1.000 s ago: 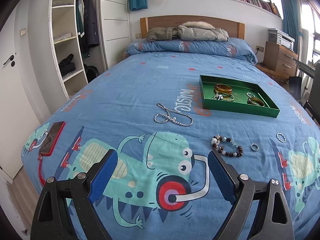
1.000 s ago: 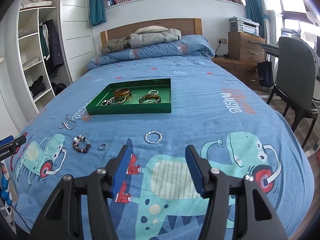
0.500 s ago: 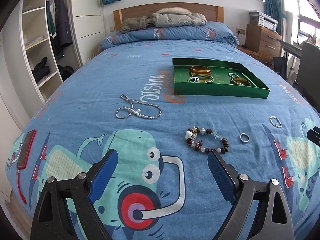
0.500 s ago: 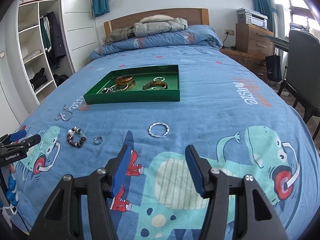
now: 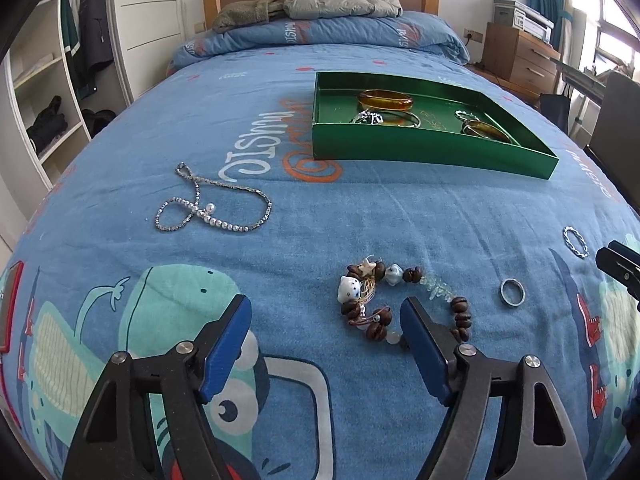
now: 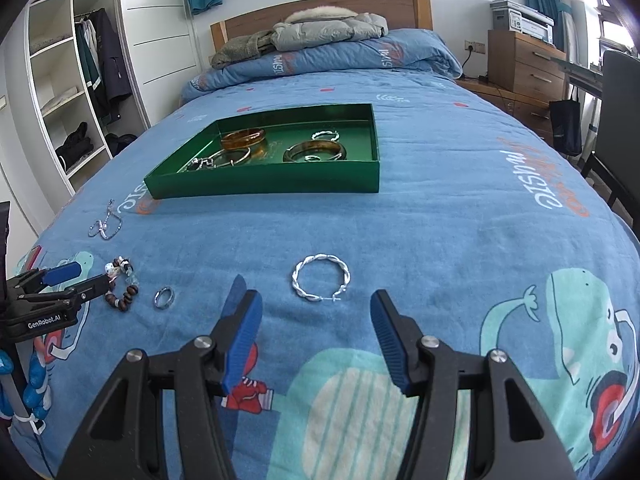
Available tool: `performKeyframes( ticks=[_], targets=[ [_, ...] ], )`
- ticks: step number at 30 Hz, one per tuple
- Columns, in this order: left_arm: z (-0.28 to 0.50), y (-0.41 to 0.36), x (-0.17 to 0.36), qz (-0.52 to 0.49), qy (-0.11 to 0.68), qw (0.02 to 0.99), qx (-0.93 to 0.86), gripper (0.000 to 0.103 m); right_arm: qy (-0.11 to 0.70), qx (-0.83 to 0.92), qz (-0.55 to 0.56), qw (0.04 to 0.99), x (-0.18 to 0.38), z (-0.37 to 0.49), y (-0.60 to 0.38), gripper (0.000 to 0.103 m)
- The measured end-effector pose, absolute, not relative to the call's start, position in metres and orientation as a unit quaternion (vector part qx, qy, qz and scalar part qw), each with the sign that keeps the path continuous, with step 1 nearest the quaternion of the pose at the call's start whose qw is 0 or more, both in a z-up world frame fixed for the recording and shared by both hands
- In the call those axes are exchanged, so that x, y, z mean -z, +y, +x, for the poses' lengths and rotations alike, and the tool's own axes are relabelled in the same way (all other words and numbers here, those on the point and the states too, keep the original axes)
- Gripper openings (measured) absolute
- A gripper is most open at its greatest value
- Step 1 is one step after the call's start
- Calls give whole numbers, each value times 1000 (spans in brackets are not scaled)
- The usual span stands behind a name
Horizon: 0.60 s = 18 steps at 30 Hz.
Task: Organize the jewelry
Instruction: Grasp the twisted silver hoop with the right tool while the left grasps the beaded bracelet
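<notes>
Blue bedspread is carrying a green tray mid-bed, bangles inside; left gripper is closing, nothing between, beside beaded bracelet; right gripper is gaping, empty, before twisted bangle; ring, chain are waiting near the foot edge.

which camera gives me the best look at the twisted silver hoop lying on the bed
The right wrist view: the twisted silver hoop lies whole and near, just ahead of the open right gripper. In the left wrist view it is small, near the right edge.
</notes>
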State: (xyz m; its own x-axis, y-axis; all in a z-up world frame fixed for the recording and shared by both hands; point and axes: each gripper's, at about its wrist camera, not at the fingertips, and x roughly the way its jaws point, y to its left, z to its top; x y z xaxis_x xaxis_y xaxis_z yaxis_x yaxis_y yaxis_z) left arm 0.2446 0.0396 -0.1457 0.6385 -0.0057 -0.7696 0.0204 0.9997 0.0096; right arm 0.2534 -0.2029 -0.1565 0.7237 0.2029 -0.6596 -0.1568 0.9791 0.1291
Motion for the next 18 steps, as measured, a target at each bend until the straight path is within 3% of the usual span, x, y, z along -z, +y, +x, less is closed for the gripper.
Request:
performKeyframes(
  ticks=[8,11,13,15,16,18],
  targets=[
    [256,32,157,20,434,900,20,63,384,-104,34,917,175,288,-203,54],
    [262,27,156,19,436,899,38,45,389,-110,27,914,178,294,-200,54],
    [262,20,155,28,433,900,47,28,393,-114,16,912,180,297,-195,53],
    [261,13,154,39,431,900,56,15,394,-118,15,911,181,298,-195,42],
    [260,10,154,45,430,900,56,13,394,-119,18,911,180,298,-196,37],
    [258,5,153,58,427,901,51,13,395,-122,20,910,180,297,-197,37]
  ],
)
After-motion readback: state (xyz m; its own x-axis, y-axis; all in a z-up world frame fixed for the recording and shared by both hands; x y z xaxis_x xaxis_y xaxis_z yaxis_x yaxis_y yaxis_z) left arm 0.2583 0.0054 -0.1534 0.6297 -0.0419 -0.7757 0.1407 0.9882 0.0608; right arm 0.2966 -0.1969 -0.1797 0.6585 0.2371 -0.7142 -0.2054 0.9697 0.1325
